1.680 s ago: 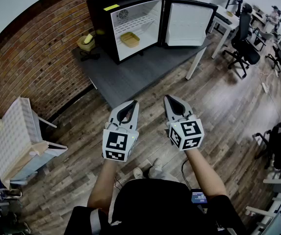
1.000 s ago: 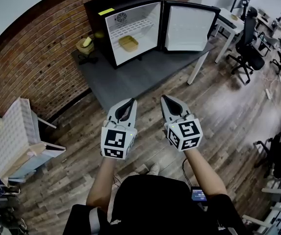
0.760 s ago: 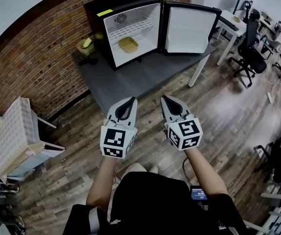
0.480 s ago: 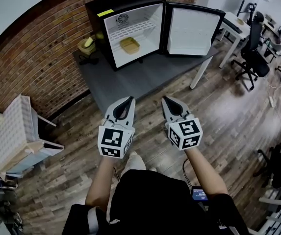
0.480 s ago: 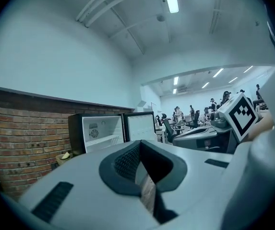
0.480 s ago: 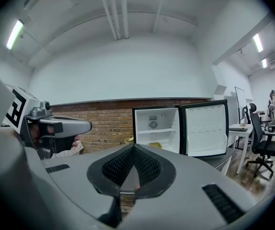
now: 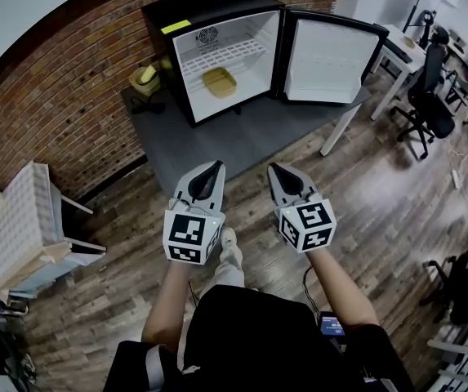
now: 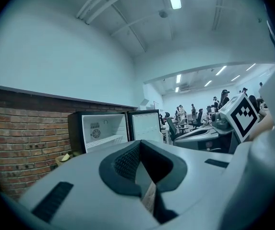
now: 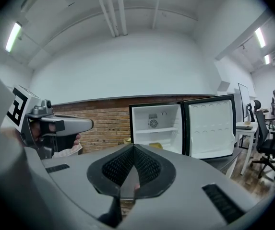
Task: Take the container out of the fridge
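The yellow container [image 7: 219, 82] sits on the floor of the open fridge [image 7: 209, 2], at the far side of the bench [image 7: 217, 141]. The left gripper [image 7: 216, 165] and right gripper [image 7: 272, 168] — fingers pressed together, empty — are well short of it. Best to spread one gripper's fingers early, then reach in level beneath the wire shelf [image 7: 217, 54].

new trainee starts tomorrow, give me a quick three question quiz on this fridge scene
1. True or false: the fridge door stands open.
2. The yellow container sits: A) in the door, B) inside the fridge, below the wire shelf, C) on top of the fridge.
3. Fill in: the left claw and right claw are both ____, gripping nothing.
Key: 1 true; 2 B; 3 shut.
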The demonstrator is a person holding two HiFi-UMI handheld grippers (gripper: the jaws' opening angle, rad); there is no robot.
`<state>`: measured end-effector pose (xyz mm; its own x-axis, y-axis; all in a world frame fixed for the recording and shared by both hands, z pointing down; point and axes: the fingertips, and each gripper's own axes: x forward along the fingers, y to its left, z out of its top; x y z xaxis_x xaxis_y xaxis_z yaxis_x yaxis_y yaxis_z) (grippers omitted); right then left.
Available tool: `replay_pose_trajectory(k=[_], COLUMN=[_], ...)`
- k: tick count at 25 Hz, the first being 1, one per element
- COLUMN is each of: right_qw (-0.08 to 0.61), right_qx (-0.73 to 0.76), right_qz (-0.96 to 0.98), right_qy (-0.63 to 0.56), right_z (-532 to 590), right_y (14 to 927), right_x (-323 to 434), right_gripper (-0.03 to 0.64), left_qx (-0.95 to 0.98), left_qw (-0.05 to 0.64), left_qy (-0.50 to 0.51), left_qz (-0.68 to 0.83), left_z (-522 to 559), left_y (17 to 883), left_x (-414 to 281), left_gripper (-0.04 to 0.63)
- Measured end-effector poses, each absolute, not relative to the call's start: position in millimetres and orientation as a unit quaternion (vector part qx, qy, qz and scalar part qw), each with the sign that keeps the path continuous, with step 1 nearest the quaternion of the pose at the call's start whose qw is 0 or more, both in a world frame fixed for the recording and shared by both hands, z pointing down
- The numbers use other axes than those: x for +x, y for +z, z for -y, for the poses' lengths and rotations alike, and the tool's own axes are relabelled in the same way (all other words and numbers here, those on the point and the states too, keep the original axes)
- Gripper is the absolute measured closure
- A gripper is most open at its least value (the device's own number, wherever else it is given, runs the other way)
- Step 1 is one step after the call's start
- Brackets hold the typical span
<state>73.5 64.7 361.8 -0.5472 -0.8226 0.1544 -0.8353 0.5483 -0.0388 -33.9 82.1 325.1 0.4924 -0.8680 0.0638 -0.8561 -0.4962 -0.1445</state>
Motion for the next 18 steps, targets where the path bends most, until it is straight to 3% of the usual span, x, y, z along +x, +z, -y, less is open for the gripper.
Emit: replay_pose_trajectory(k=[18], right_qw=[0.059], right_qx=[0.492], right_qz=[0.865], right_qy=[0.076], right_z=[125], right_y=[364], right_x=[55], right_gripper=[0.577], left_qx=[-0.876], left_qw=[0.04], left_qy=[-0.083], left_qz=[-0.474], left_z=[115], left_y=[329], left_x=[-49], left_gripper=[0.581])
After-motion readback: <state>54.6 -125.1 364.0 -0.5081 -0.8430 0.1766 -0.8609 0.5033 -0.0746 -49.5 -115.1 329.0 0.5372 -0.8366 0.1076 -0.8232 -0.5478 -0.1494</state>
